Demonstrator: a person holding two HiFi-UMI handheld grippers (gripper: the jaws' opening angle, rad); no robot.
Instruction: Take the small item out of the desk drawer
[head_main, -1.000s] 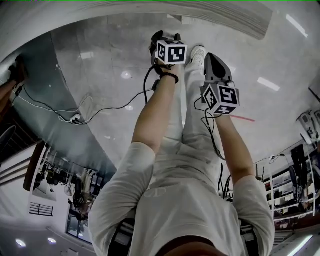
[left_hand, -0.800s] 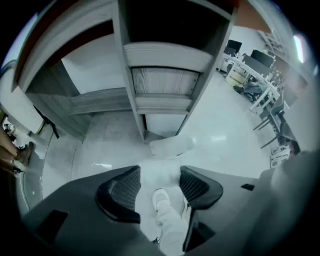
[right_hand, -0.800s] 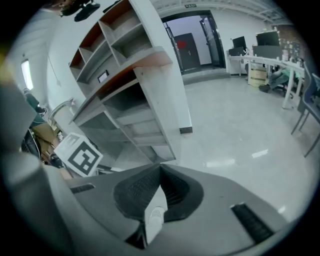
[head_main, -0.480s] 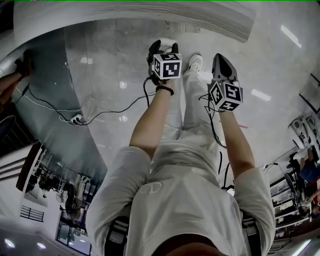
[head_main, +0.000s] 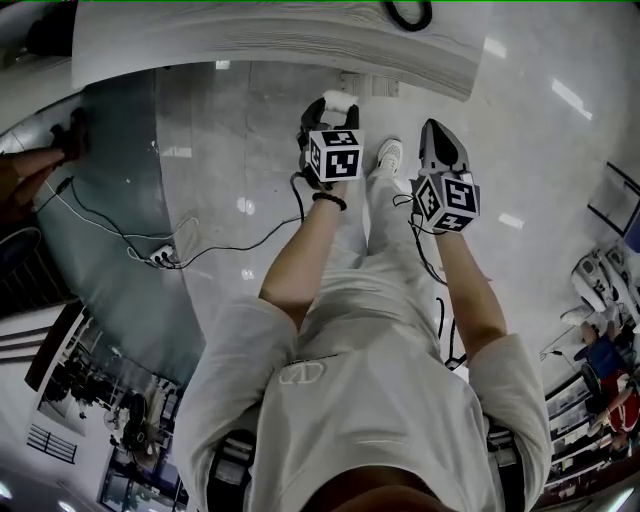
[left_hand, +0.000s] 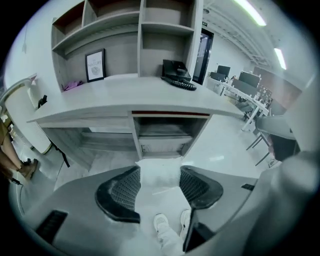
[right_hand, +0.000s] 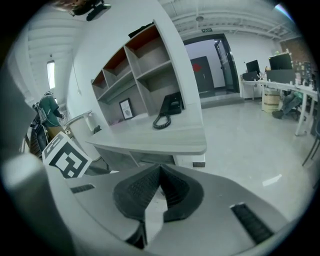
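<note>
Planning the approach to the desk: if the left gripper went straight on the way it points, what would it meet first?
Probably the floor just before the desk's drawer unit; depth is unclear.

The head view looks steeply down from above the person (head_main: 370, 400) onto the floor (head_main: 230, 150) and the near edge of the desk (head_main: 270, 45). Both gripper views face that desk from a short way off, the right one from farther right; they share the telephone (left_hand: 176, 70) and shelves (left_hand: 165, 30).

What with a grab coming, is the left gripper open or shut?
Open: on the left gripper, the pads stand apart, floor between.
</note>
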